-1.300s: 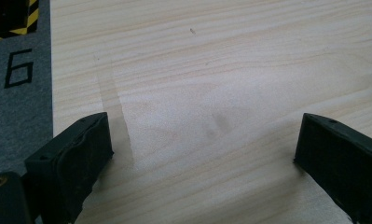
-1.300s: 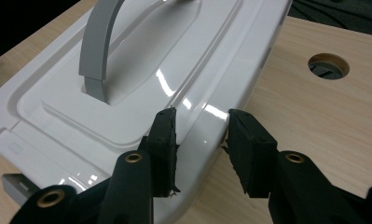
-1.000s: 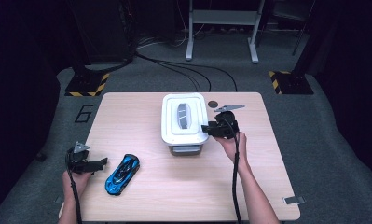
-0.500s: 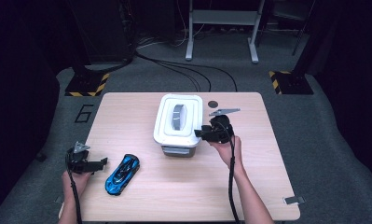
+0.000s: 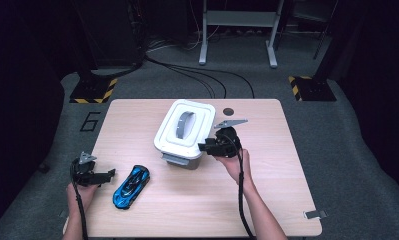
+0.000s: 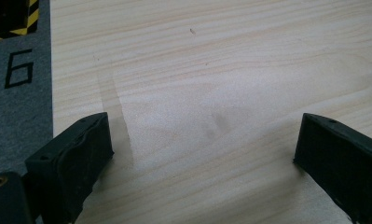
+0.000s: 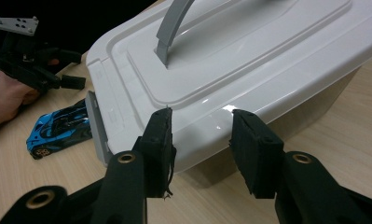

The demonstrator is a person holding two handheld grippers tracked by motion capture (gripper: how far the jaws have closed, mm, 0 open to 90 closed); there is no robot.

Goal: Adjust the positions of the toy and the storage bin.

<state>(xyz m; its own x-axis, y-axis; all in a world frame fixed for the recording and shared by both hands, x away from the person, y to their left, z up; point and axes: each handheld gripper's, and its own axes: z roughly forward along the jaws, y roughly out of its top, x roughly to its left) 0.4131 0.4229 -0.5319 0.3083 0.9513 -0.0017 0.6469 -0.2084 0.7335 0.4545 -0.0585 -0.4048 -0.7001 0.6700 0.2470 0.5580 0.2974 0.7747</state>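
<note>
A white lidded box [image 5: 184,131] with a grey handle [image 5: 182,125] stands askew on the middle of the table. My right gripper [image 5: 203,146] is at its right side. In the right gripper view its jaws stand a little apart, with both fingertips [image 7: 161,126] against the box [image 7: 249,60] just under the lid's rim and nothing between them. A blue toy car [image 5: 131,186] lies at the front left. Just left of the car, my left gripper [image 5: 109,174] is held low and open over bare wood [image 6: 202,154].
The wooden table [image 5: 267,200] has free room on its right and front. A small dark round mark [image 5: 229,111] sits near the far edge. Grey floor with cables, striped stand feet and a painted "6" [image 5: 89,121] surrounds the table.
The right gripper has moved left against the box. The box has slid left and turned slightly. The left gripper and the car have stayed put.
</note>
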